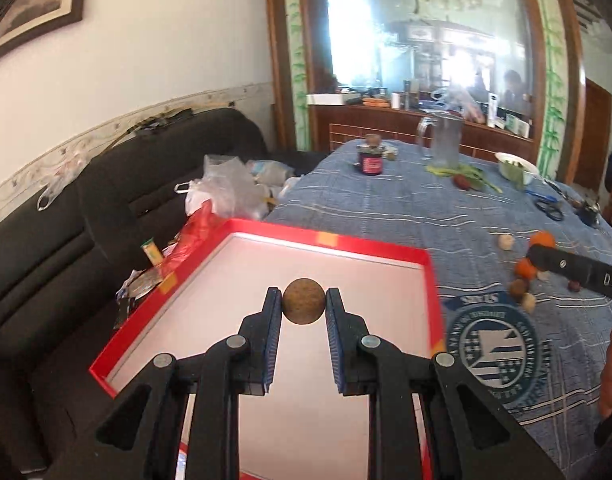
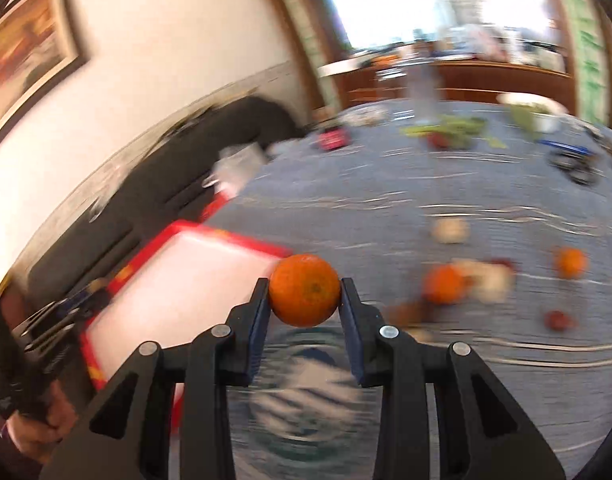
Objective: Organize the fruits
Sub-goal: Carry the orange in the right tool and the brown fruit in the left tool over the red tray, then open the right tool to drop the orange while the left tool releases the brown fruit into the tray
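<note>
Left wrist view: the left gripper [image 1: 304,306] was closed on a round brown fruit [image 1: 304,306], pinched at its sides between the fingertips. It hung over the red tray [image 1: 329,240], near the middle of the white floor, so the drop lay straight below. The tray appeared empty. Loose fruits [image 1: 523,280] lay on the blue cloth [image 1: 385,208] to the right, beside the right gripper [image 1: 577,274].

Right wrist view: badly blurred. The right gripper [image 2: 304,292] was closed on an orange [image 2: 304,290], over the cloth just right of the tray [image 2: 210,236]; the tray lay ahead and left. The left gripper [image 2: 62,316] showed over the tray's near left edge, and was the nearer one. Two more oranges [image 2: 443,284] remained on the cloth to the right.
</note>
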